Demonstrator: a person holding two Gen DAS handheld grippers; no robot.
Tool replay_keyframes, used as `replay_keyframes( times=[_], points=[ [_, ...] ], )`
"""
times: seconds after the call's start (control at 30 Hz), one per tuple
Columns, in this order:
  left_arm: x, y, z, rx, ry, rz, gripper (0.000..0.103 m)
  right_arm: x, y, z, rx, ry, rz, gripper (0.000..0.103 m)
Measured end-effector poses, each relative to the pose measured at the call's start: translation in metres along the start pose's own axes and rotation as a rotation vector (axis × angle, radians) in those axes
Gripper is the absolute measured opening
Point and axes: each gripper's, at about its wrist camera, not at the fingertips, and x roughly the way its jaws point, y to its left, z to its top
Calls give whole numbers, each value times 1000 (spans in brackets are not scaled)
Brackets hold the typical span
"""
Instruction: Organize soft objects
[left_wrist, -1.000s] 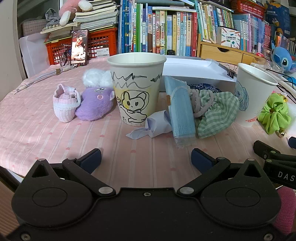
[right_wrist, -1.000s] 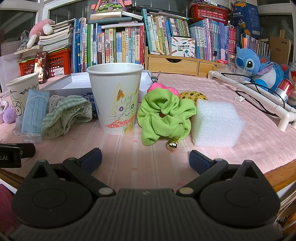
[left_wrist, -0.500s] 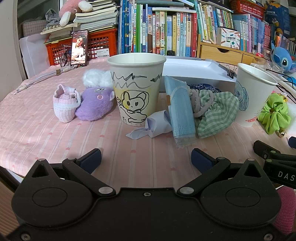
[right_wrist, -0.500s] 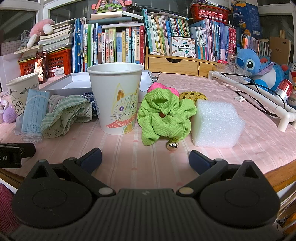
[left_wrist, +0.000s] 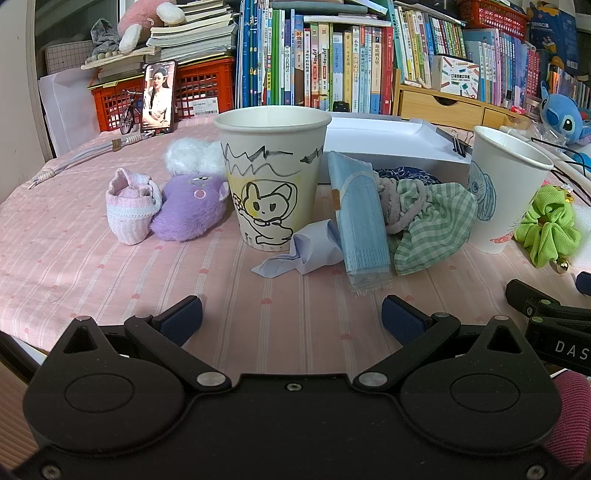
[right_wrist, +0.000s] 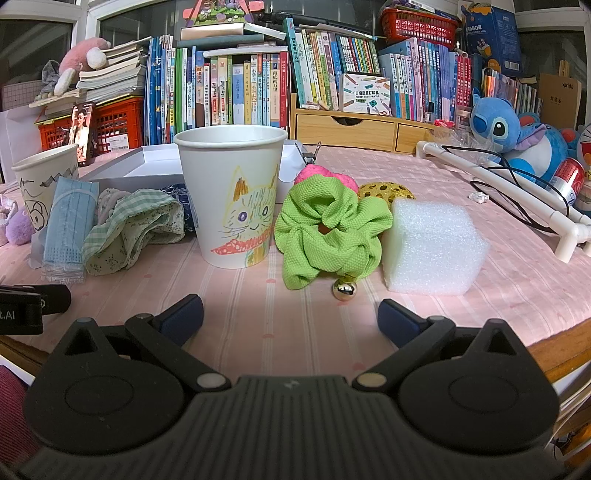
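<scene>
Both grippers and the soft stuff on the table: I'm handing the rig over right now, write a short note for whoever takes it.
Left gripper: open, empty, hovering short of the rabbit cup.
Right gripper: open, empty, facing the cat cup.
By the rabbit cup: pink sock, purple plush, white pompom, blue mask, checked cloth.
By the cat cup: green scrunchie, foam block.
Done: nothing visibly sorted; the soft items named all lie on the table.
Left: every item.

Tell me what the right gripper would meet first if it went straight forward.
Probably the small gold bell on the green scrunchie, lying just ahead of the open right gripper; depth is uncertain.
</scene>
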Motion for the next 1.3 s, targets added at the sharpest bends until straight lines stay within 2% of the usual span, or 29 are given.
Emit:
replay_keyframes(
  times=[0.9, 1.3],
  points=[
    [1, -1, 0, 2, -5, 2, 103, -2, -1, -1, 0, 0, 0, 103],
    [0, 2, 5, 17, -32, -8, 103, 0, 1, 6, 1, 19, -6, 103]
  ],
)
